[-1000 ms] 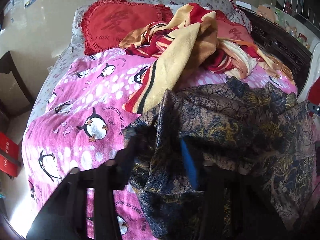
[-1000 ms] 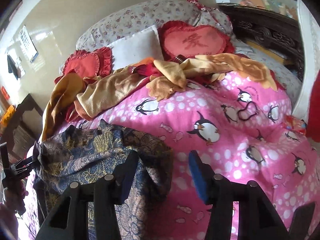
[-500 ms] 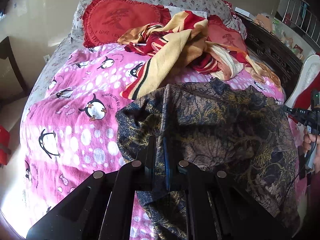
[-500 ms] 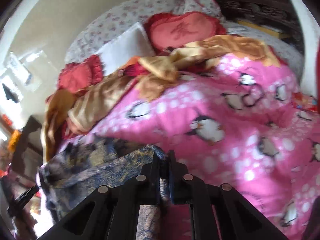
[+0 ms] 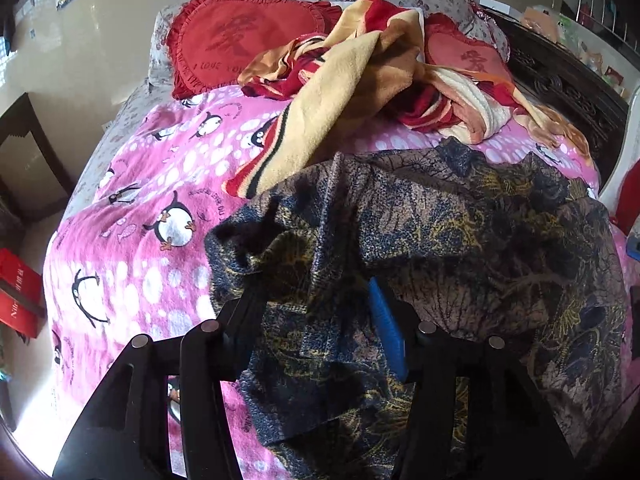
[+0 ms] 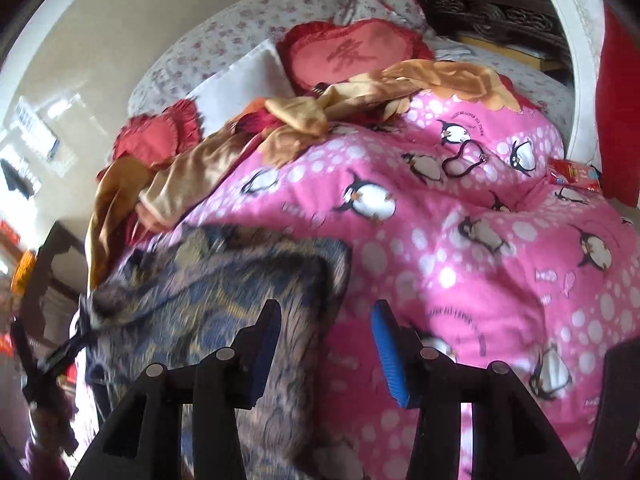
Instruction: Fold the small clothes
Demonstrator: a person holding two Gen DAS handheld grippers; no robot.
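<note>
Since both grippers are wide open, nothing's being held right now. Dark patterned shirt (image 5: 460,240) lies rumpled on the pink penguin blanket (image 5: 132,208), a fold sitting between the left gripper (image 5: 316,312) fingers; right gripper (image 6: 326,344) hovers over its edge. Looks barely started to me, no neat folds yet.

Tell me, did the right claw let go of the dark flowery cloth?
Yes. The right claw was pinched shut on the dark flowery cloth half a second ago; now it gapes open over the penguin blanket.
</note>
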